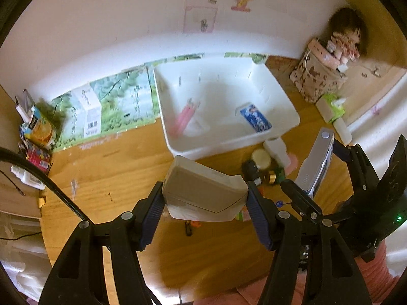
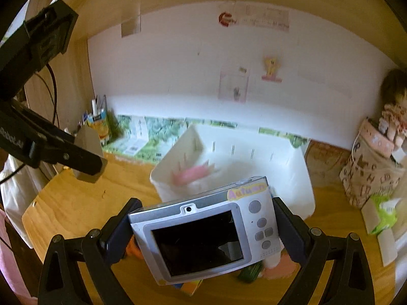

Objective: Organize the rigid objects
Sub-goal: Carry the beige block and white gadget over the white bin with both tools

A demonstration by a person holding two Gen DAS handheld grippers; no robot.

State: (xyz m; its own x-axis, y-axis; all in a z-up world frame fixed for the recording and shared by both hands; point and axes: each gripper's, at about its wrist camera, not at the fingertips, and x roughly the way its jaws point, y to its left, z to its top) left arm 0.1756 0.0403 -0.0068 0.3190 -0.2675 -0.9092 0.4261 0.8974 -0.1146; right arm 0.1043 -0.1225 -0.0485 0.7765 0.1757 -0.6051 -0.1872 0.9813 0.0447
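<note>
Firstly, in the left wrist view our left gripper (image 1: 206, 203) clamps a grey box (image 1: 203, 190) short of the white bin (image 1: 290, 109); small bottles (image 1: 267, 162) crowd its near wall. In the right wrist view our right gripper (image 2: 203, 231) clamps a silver camera (image 2: 203, 231) before that bin (image 2: 302, 185), screen toward us.

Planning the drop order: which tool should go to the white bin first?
Probably right. Its tool, shut on the camera, sits just before the bin. The left tool, holding the grey box, looks farther back.
</note>
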